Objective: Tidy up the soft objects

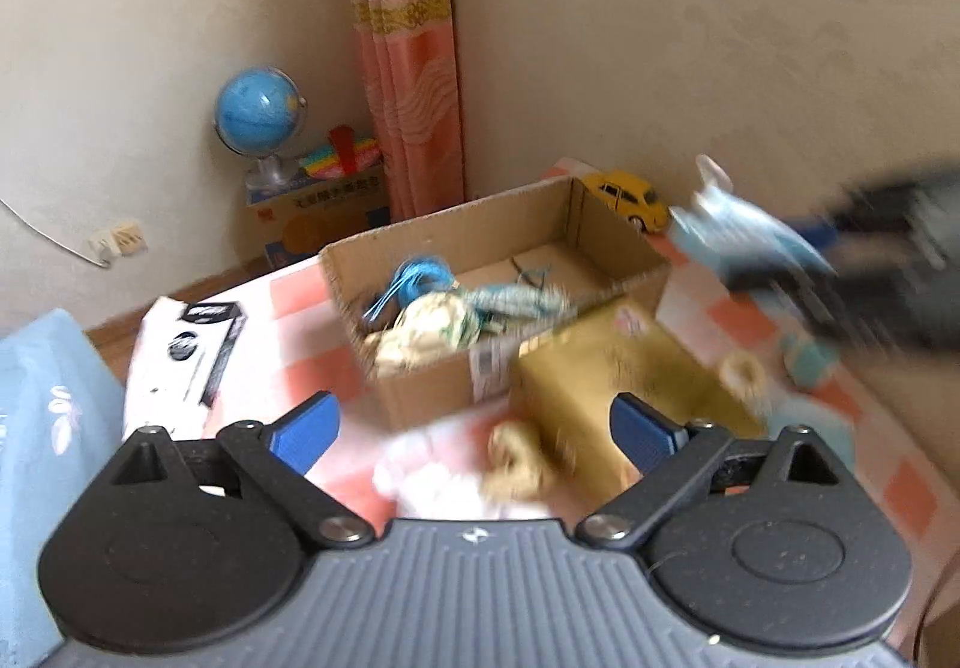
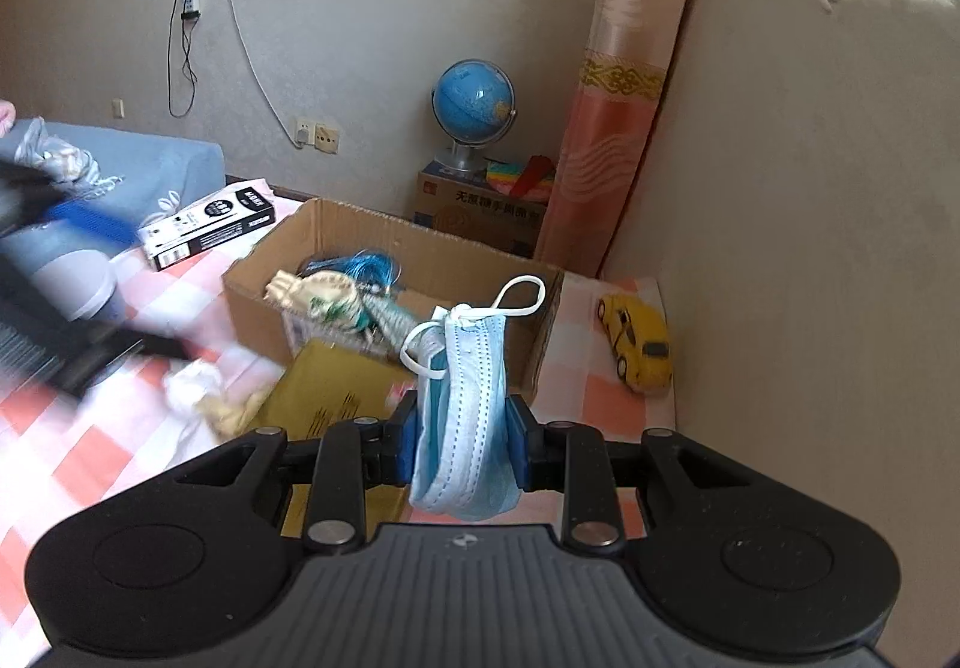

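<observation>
My right gripper [image 2: 461, 437] is shut on a folded blue face mask [image 2: 465, 398], held in the air just short of the open cardboard box [image 2: 384, 236]. It shows blurred at the right of the left wrist view with the mask [image 1: 744, 236]. The box [image 1: 420, 386] holds blue cord [image 1: 414, 275], a crumpled cloth [image 1: 426, 323] and a grey-green rope. My left gripper [image 1: 474, 431] is open and empty above a white soft wad [image 1: 432, 479] and a tan bundle [image 1: 516, 461] on the checked cloth. It appears blurred at the left of the right wrist view [image 2: 72, 278].
A gold padded envelope [image 1: 606, 374] lies against the box front. A yellow toy car [image 2: 639, 341] sits right of the box by the wall. A black-and-white carton [image 2: 210, 227], a blue cushion [image 1: 42, 416], a globe [image 1: 258, 110] on a printed box and a curtain [image 1: 408, 68] lie beyond.
</observation>
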